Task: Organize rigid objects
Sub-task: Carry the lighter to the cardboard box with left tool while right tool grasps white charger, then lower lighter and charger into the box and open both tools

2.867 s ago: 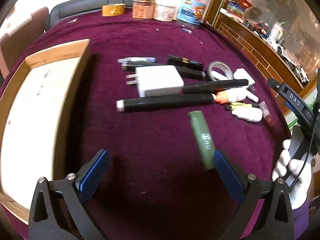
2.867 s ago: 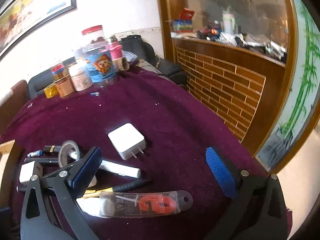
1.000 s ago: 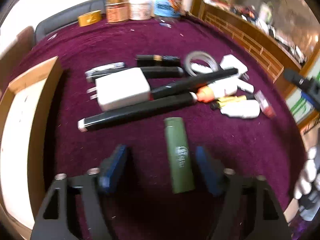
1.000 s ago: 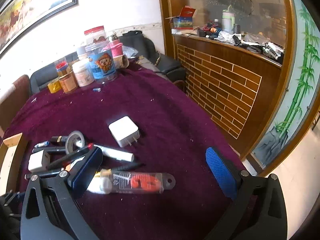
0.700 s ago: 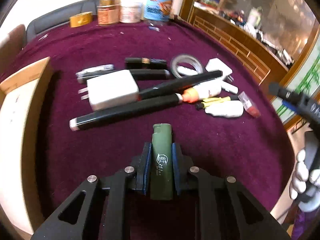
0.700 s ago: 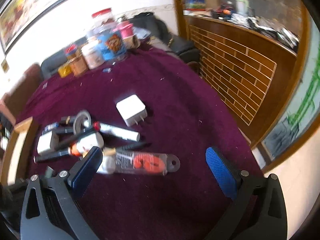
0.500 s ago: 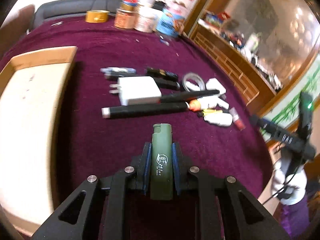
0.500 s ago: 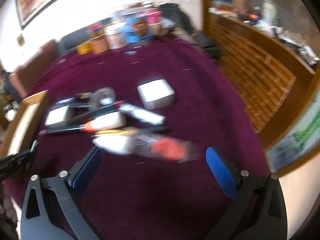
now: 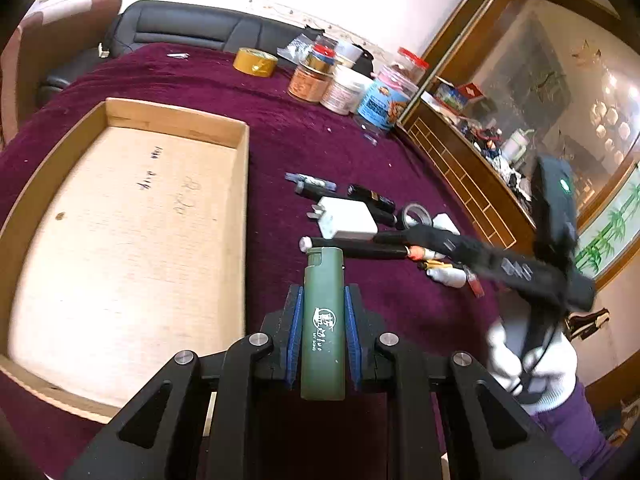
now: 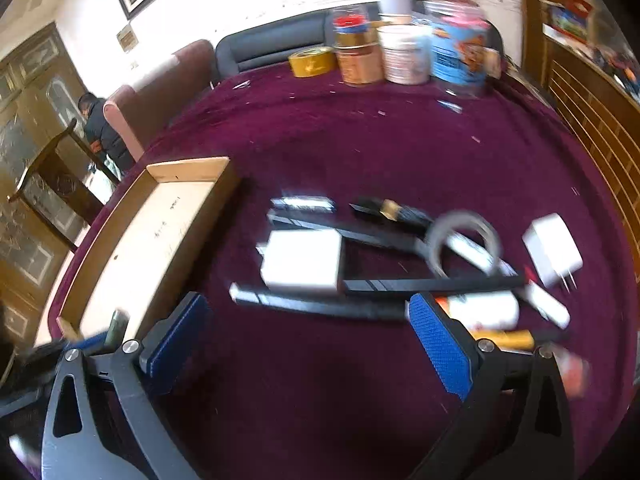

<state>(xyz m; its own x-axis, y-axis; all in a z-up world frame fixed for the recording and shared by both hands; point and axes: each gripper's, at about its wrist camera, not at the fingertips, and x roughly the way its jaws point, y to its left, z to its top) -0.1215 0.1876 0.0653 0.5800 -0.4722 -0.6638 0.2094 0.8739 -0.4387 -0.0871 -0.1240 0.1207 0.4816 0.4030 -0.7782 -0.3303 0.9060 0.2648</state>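
Left wrist view: everything sits on a deep purple tablecloth (image 9: 280, 120), with a dark sofa and a row of jars (image 9: 348, 84) along the far edge and brick-patterned wood panelling off to the right. The left gripper (image 9: 323, 334) is clamped tight on a green lighter (image 9: 323, 320), olive plastic with a white logo printed on its side, which sticks out straight ahead between the blue pads. A shallow wooden tray (image 9: 244, 184) lies just left of the gripper. Ahead and slightly right there's a pile: a white charger (image 9: 348, 222), black pens, a tape ring. The lighter's tip covers part of one pen, and a gloved hand (image 9: 528, 356) with the other gripper blocks the pile's right side.

Right wrist view: same cloth, a framed picture on the wall, somebody in dark clothes far off left. The right gripper (image 10: 308, 340) is spread wide with nothing in it, with the pile just beyond its fingers. It's all motion-smeared, so the small white and orange stuff on the right is probably tubes, hard to say.
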